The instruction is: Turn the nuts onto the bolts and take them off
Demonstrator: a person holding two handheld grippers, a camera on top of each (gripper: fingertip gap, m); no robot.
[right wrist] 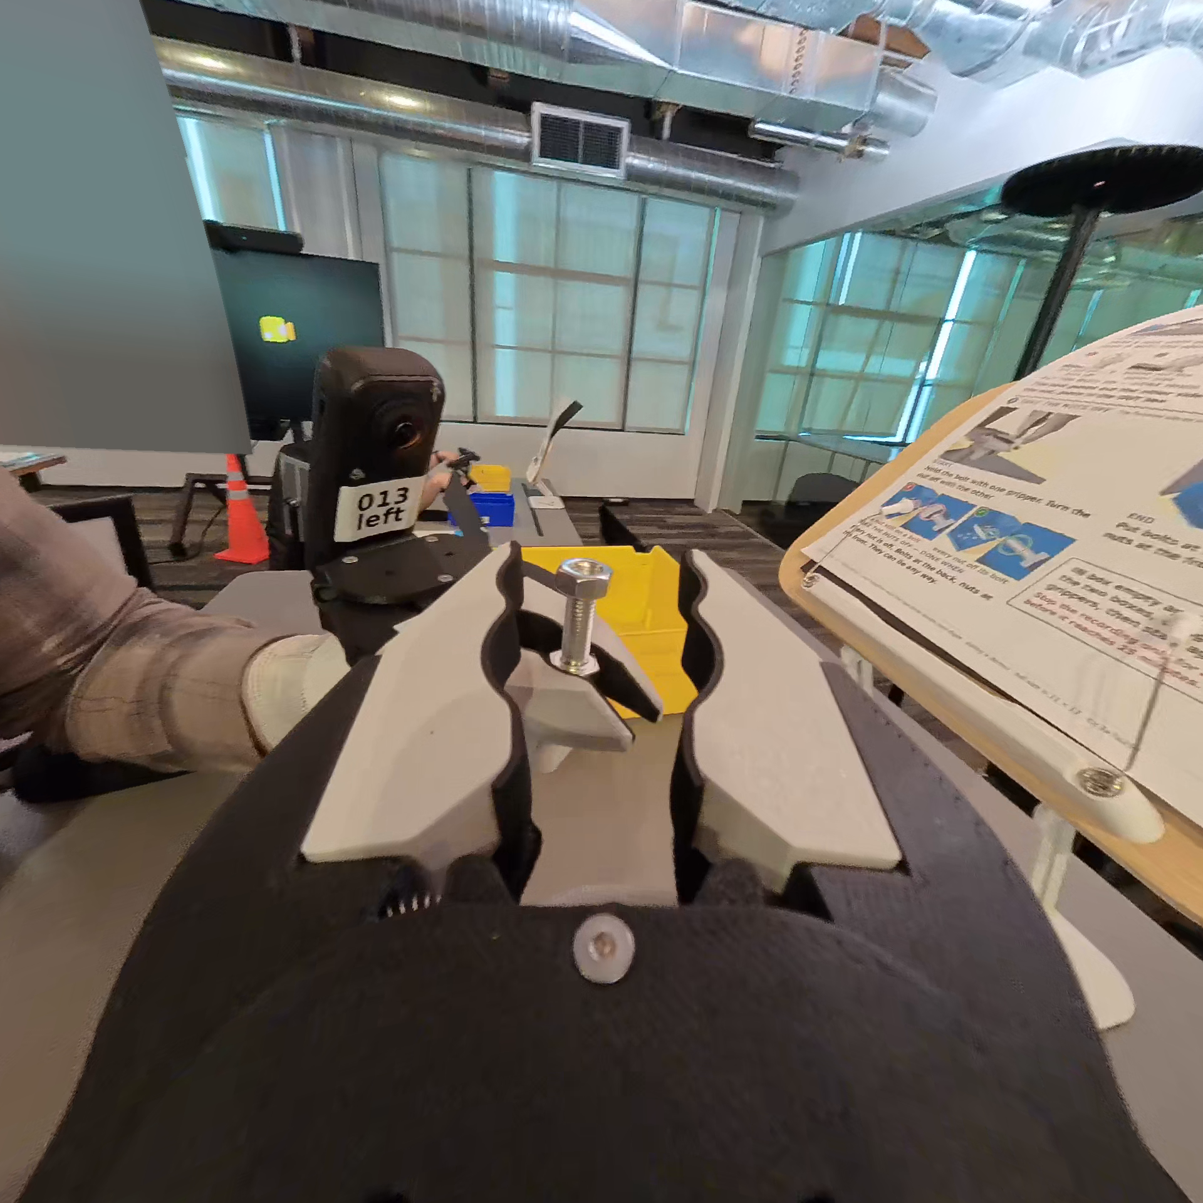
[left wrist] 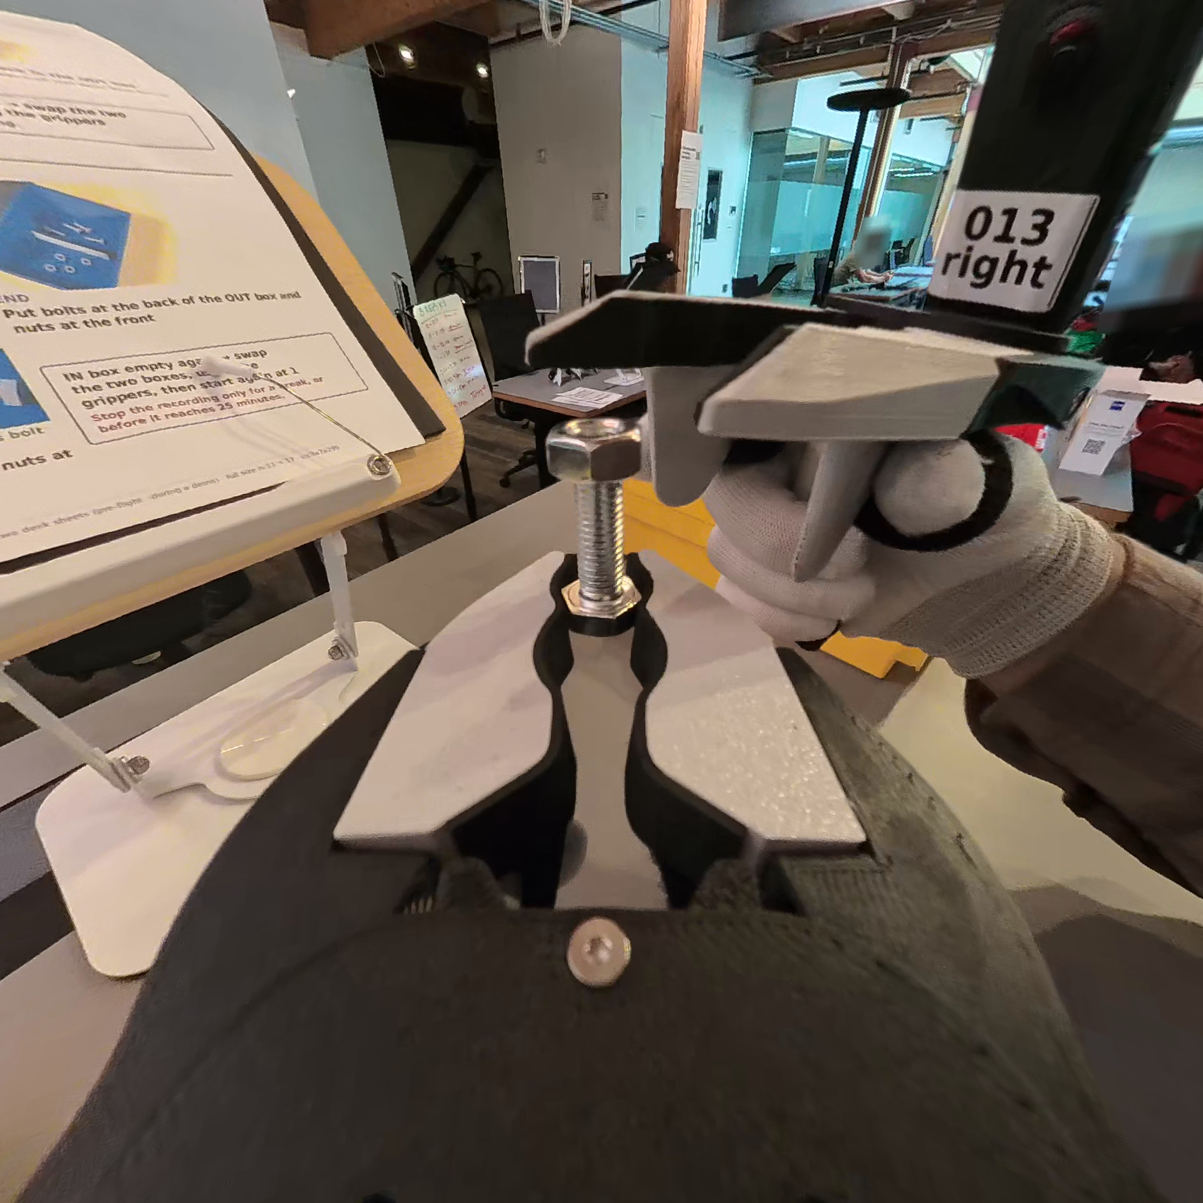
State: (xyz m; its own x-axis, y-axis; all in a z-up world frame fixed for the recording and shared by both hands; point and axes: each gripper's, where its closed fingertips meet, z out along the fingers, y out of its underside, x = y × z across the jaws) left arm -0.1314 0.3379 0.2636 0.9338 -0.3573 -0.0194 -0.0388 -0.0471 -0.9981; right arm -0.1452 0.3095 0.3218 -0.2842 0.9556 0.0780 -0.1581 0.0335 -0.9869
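Note:
A silver bolt [left wrist: 597, 530] stands upright with a hex nut [left wrist: 591, 449] at the top of its thread. My left gripper [left wrist: 599, 589] is shut on the bolt's lower hex end, black pads on both sides. My right gripper [left wrist: 618, 390] comes in from the upper right, held by a white-gloved hand [left wrist: 814, 553]; its fingers are spread beside and above the nut. In the right wrist view, my right gripper [right wrist: 599, 566] is open, and the nut [right wrist: 583, 575] shows between its fingertips without touching them. The left gripper [right wrist: 576, 680] holds the bolt [right wrist: 576, 625] there.
A yellow bin [left wrist: 677, 521] sits on the grey table just behind the bolt; it also shows in the right wrist view [right wrist: 644, 599]. A tilted wooden stand with an instruction sheet [left wrist: 195, 325] stands at the left, on a white base [left wrist: 130, 866]. It fills the right of the right wrist view [right wrist: 1041, 566]. About 6 centimeters separates my left fingertips from my right.

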